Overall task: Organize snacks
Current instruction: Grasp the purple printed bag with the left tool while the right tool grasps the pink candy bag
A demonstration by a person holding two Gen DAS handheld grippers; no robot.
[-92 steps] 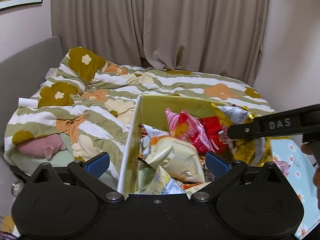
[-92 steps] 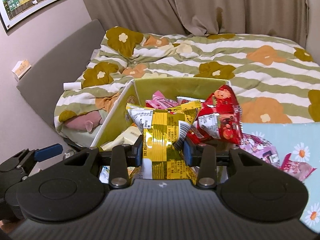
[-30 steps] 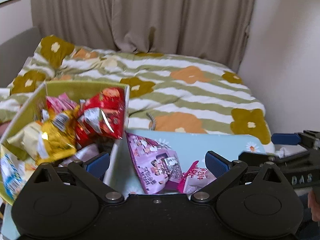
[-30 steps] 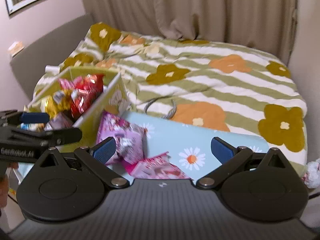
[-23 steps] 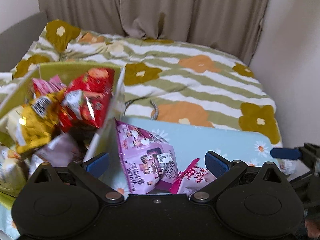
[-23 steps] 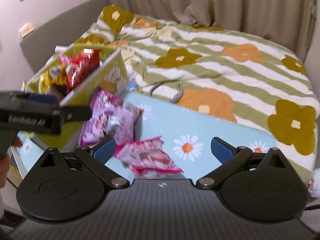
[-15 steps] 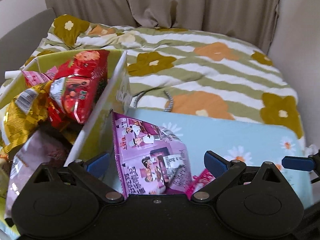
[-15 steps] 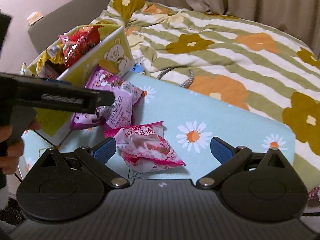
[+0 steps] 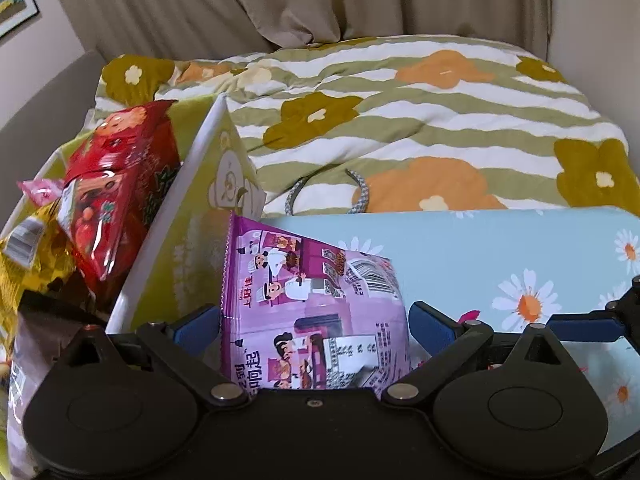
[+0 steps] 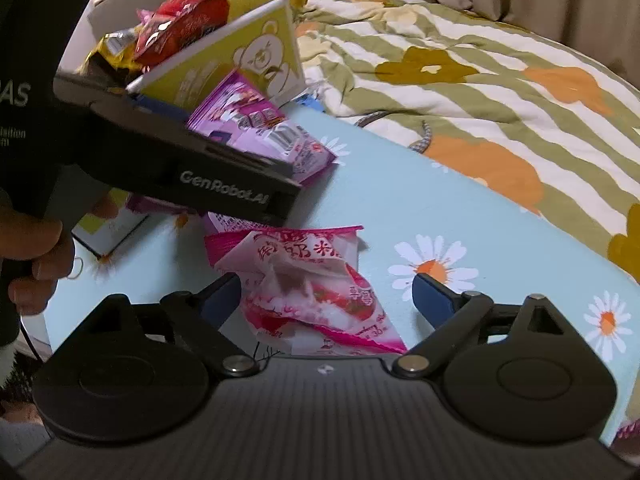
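Note:
A purple snack bag (image 9: 308,304) leans against the yellow-green box (image 9: 188,240) on the light blue daisy table (image 9: 500,248). My left gripper (image 9: 314,326) is open, its fingers on either side of the bag. The box holds a red bag (image 9: 120,192) and a yellow bag (image 9: 28,256) among others. In the right wrist view, a pink and white snack bag (image 10: 308,280) lies on the table (image 10: 400,200) between the open fingers of my right gripper (image 10: 326,296). The left gripper's body (image 10: 192,176) crosses above it, over the purple bag (image 10: 260,128), beside the box (image 10: 240,64).
A bed with a green striped floral quilt (image 9: 420,120) lies behind the table. A grey hairband (image 9: 328,192) rests on the quilt at the table's far edge. Curtains (image 9: 280,0) hang at the back. A brown bag (image 9: 36,352) sits at the box's near end.
Both grippers have moved down and forward, the left around the purple bag and the right around the pink bag. Three seconds ago the right gripper held a yellow bag, which now lies in the box.

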